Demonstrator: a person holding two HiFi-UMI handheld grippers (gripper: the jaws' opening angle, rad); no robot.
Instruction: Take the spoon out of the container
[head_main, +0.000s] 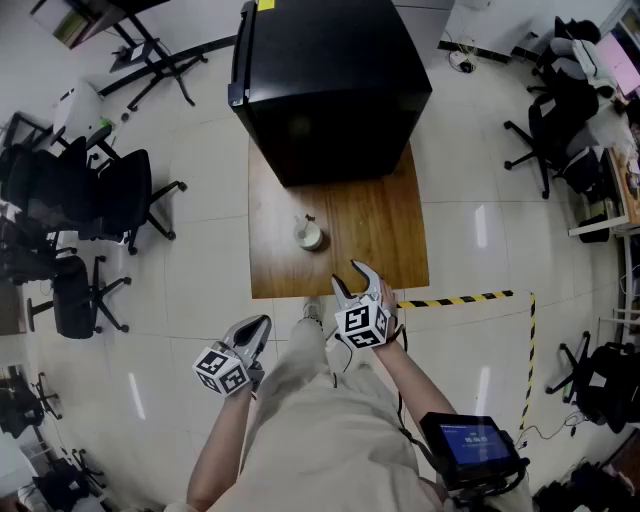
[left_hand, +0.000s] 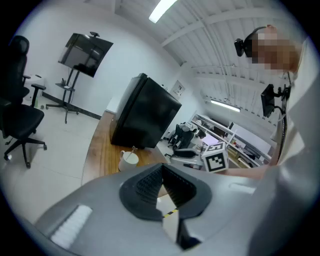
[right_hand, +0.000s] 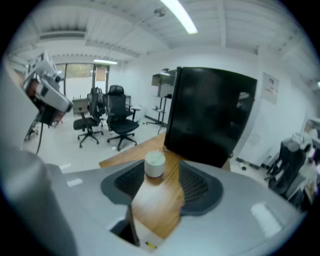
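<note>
Nearest the lens is the person's beige clothing (head_main: 330, 440), with both tools held just ahead of it, short of the wooden table (head_main: 370, 240).

Right gripper (head_main: 350, 278): fingers spread wide, nothing between the pads. It hangs over the table's near edge and tips downward. In its own view the white cup (right_hand: 155, 164) sits ahead of the fingers, centred in the gap but well apart from them. Judgement: this hand is lined up to do the picking, with the wide opening made ready for the approach.

Left gripper (head_main: 255, 330): fingertips drawn together on nothing. It is held low and back, beside the person's leg and short of the table. From it the cup lies well ahead and to the left of the fingers. Judgement: parked in reserve, perhaps to steady the cup.

Task item: the spoon (left_hand: 132, 151) stands in the cup, handle leaning over the rim, untouched. Extraction is not yet begun.

Beyond the cup, farther from both sets of fingers, stands a black cabinet (head_main: 330, 80), leaving the near side open for reaching in.
</note>
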